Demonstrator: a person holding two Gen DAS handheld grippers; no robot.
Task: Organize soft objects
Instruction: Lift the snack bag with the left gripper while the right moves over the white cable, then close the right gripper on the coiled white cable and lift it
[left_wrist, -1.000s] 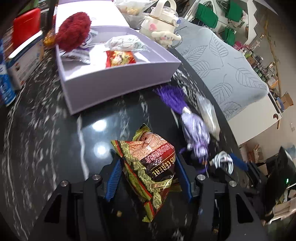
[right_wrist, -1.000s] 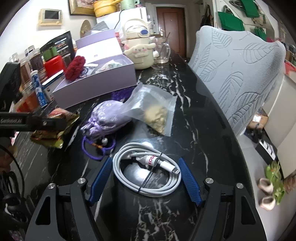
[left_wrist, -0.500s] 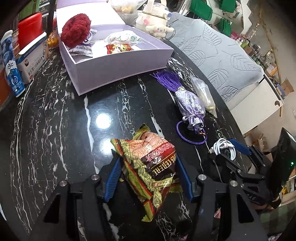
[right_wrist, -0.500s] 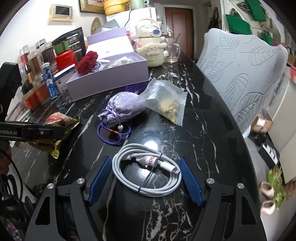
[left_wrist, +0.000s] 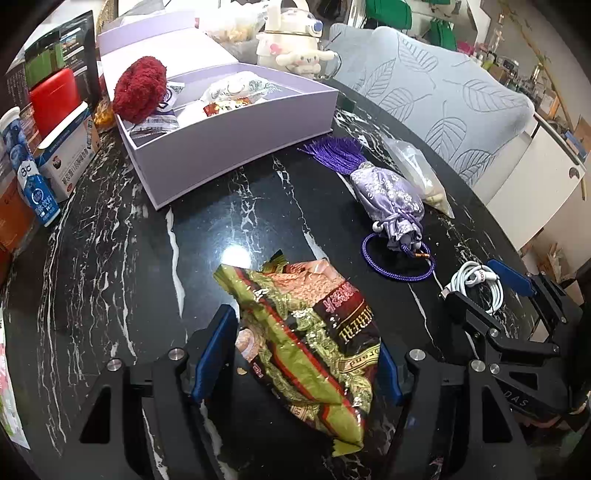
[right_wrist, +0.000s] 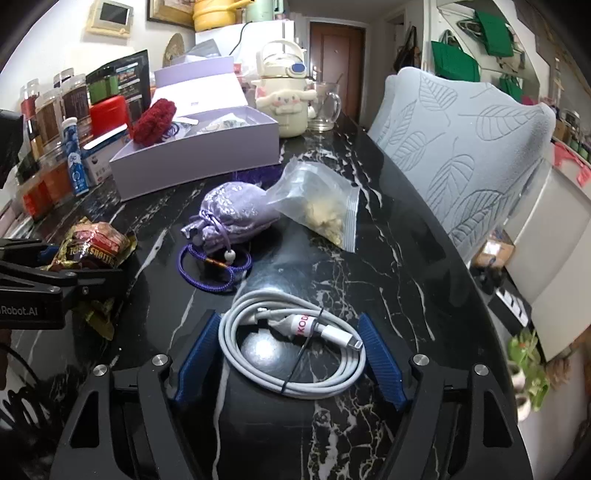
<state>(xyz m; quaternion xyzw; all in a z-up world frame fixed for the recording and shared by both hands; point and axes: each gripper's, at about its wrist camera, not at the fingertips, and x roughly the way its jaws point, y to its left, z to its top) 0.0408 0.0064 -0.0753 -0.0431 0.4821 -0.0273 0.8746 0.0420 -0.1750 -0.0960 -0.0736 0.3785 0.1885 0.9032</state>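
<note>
My left gripper (left_wrist: 306, 354) is shut on a green and red snack packet (left_wrist: 306, 328) just above the black marble counter; the packet also shows in the right wrist view (right_wrist: 92, 243). My right gripper (right_wrist: 288, 354) is closed around a coiled white cable (right_wrist: 291, 354), also seen in the left wrist view (left_wrist: 476, 284). A lilac drawstring pouch (right_wrist: 232, 214) with a purple cord lies beyond it, next to a clear zip bag (right_wrist: 321, 206). An open lilac box (left_wrist: 236, 122) holds a red fluffy ball (left_wrist: 140, 88) and small packets.
A cream character kettle (right_wrist: 284, 99) and a glass mug (right_wrist: 325, 107) stand behind the box. Jars, a blue tube (left_wrist: 29, 173) and cartons line the counter's left side. A grey leaf-patterned chair (right_wrist: 461, 147) stands along the right edge.
The left gripper with the snack packet has drawn back and swung left, away from the box. The right gripper with the cable has shifted slightly back.
</note>
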